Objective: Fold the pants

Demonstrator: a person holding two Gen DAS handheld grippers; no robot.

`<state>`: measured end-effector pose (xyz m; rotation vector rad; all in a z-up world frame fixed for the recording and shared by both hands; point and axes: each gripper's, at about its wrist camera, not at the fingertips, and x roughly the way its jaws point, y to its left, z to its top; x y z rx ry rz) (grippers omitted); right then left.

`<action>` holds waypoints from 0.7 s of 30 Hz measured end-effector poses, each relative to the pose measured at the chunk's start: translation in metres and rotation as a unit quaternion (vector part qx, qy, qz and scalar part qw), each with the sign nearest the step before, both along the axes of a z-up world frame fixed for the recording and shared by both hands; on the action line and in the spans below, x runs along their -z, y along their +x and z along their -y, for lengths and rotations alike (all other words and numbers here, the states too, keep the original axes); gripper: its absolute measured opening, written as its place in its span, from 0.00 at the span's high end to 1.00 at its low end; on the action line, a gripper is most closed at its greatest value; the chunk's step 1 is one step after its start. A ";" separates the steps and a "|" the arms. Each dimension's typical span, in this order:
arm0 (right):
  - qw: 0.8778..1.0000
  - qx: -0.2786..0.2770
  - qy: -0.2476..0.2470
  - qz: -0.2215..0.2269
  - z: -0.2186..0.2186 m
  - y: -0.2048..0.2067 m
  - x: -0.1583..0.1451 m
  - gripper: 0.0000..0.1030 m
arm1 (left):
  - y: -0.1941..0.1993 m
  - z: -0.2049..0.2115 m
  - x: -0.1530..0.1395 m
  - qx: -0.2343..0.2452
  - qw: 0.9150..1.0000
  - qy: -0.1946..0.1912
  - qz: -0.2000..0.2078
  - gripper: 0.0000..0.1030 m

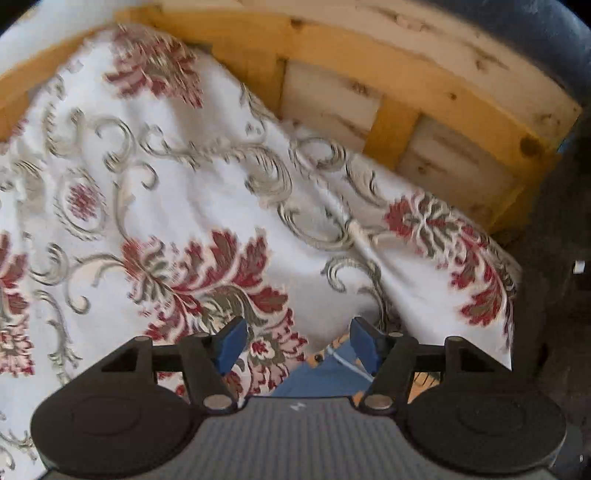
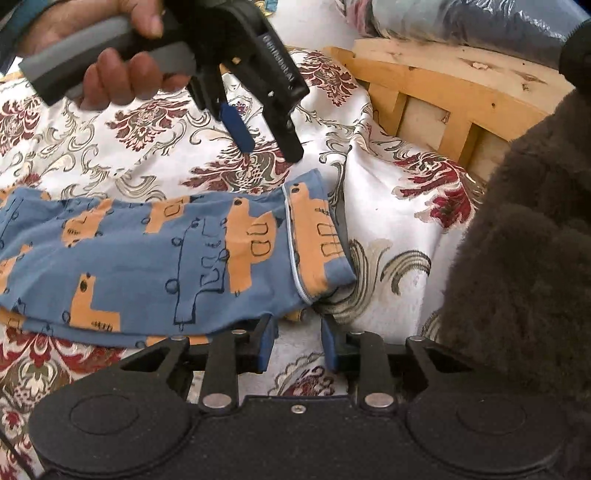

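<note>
Blue pants (image 2: 147,258) printed with orange vehicles lie folded flat on a floral cloth (image 2: 388,221), their hemmed end (image 2: 317,240) to the right. My right gripper (image 2: 298,343) sits low at the pants' near edge. It is open by a narrow gap and only bare cloth shows between its blue pads. A hand (image 2: 122,74) holds my left gripper (image 2: 267,147) above the pants' far edge, open and empty. In the left wrist view, the left gripper (image 1: 297,343) stands wide open over the cloth, with a strip of the pants (image 1: 321,376) below it.
A wooden slatted frame (image 2: 443,92) borders the cloth at the back right, seen too in the left wrist view (image 1: 399,85). A brown fuzzy blanket (image 2: 524,240) fills the right side. A plastic-wrapped bundle (image 2: 461,18) lies behind the frame.
</note>
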<state>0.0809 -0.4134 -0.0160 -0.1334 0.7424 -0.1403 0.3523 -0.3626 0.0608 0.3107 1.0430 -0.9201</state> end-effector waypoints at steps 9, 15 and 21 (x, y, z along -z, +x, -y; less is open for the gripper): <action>0.993 -0.009 -0.109 0.042 -0.012 -0.005 -0.009 0.93 | 0.006 0.018 0.028 0.080 0.993 -0.006 -0.083 0.35; 0.991 -0.032 -0.127 0.006 -0.013 -0.001 0.002 0.92 | 0.020 0.001 0.017 0.051 0.990 -0.069 -0.111 0.29; 0.992 -0.040 -0.123 -0.006 -0.014 0.002 0.004 0.88 | 0.025 0.007 0.035 0.025 0.993 -0.034 -0.107 0.36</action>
